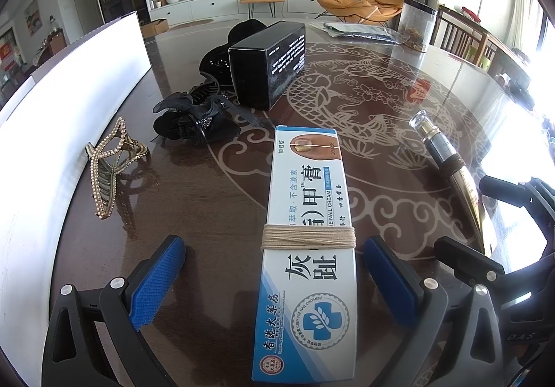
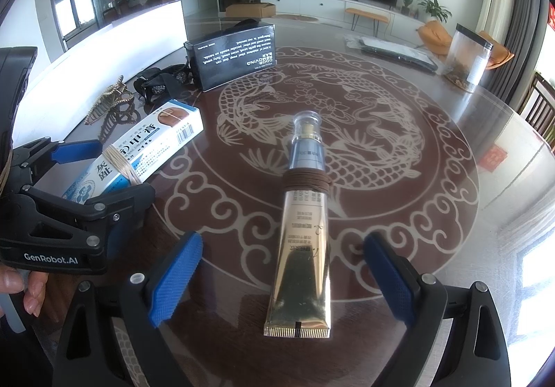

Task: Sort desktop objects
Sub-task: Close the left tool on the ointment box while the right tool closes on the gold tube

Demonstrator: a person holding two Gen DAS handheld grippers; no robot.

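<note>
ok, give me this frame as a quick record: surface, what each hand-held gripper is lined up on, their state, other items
surface: round table with fish pattern under glass
left hand-held gripper: open, pads either side of nail cream box, not touching
right hand-held gripper: open, pads either side of gold tube, not touching
box detail: beige string wound around it
tube detail: brown cord wound near the neck, clear cap
other items: black box, black hair clips, pearl hair clip, clear jar
</note>
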